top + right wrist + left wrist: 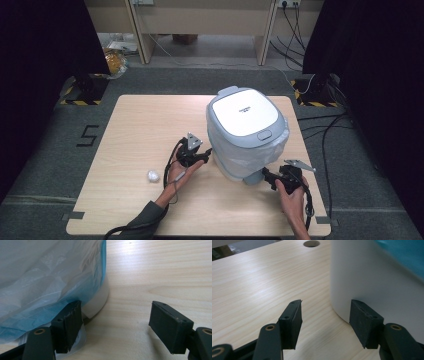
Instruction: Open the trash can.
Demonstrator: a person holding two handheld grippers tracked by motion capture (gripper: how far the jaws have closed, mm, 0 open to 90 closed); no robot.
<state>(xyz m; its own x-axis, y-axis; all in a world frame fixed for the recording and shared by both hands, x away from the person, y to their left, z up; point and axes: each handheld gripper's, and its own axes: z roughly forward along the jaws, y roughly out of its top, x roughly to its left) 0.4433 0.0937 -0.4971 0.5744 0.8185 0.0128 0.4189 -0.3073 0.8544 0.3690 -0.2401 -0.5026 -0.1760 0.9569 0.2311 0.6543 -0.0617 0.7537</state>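
The bin (243, 120) stands lid shut, bag (250, 156) fitted, at 2 o'clock from table (145, 125) centre. No grip is made yet. Left gripper (206, 154), at the bin's 8 o'clock, and right gripper (265, 173), at 5 o'clock, have jaws apart, empty. Paper ball (153, 175) lies loose at 8 o'clock. Pale wood tabletop; grey carpet (60, 150), dark curtains.

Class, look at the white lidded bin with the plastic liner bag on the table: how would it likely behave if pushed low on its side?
The bin would probably slide rather than roll, since its broad base sits flat on the smooth wooden table. It looks tall, so a high push might tip it. The liner bag looks thin and crinkled, likely floppy and slippery.
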